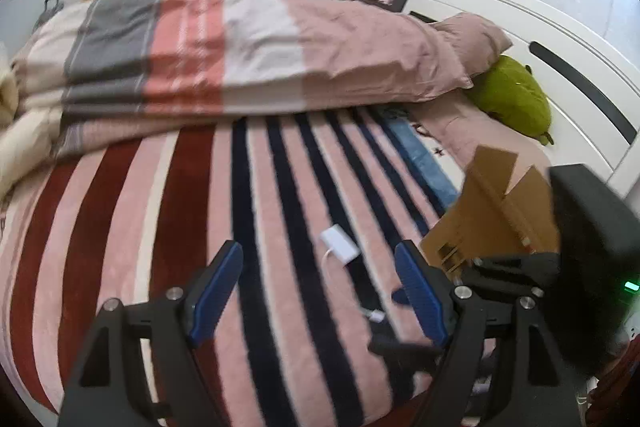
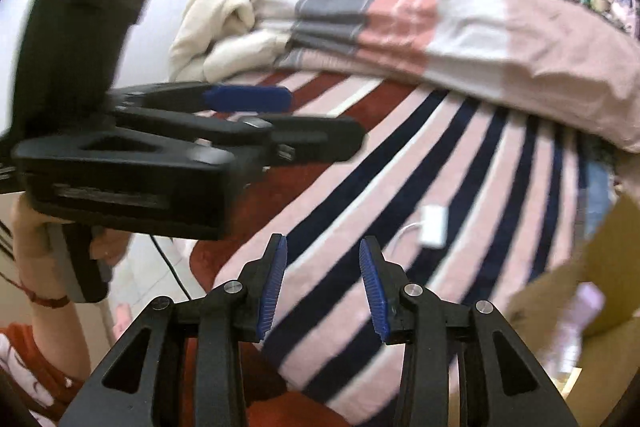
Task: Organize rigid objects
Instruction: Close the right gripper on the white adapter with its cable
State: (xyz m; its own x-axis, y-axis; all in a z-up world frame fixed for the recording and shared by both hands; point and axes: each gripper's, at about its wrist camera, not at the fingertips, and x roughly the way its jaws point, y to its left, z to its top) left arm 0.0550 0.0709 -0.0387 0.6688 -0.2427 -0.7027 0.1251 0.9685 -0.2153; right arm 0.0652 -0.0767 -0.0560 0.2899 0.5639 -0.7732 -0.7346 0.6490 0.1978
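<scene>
on the striped blanket (image 1: pixel 168 211) that covers the bed, a small white adapter (image 1: pixel 339 243) lies flat near the bed's near edge, its thin white cable (image 1: pixel 344 291) trailing toward that edge and ending in a little plug. the left gripper (image 1: pixel 320 295) hovers just above the blanket with its blue-padded tongs wide apart and nothing between them, the adapter lying ahead in the gap. the right gripper (image 2: pixel 323 287) is also empty, tongs apart though by a narrower gap, and the adapter (image 2: pixel 434 227) sits ahead of it, a little to the right. toward the headboard end of the bed stands an open cardboard box (image 1: pixel 492 215), flaps up; from the right wrist view something pale and bottle-like seems to be inside it, too blurred to name. the adapter looks light, hard-shelled and smooth, so it should lift with little force but could skid or twist on slick plastic. a sensible hold is across its two long sides at mid-body, pads flat on the shell, rather than on the floppy cable, which would let the block swing. the plush blanket will give under the tips, so pressing down slightly may help the pads get around it.
</scene>
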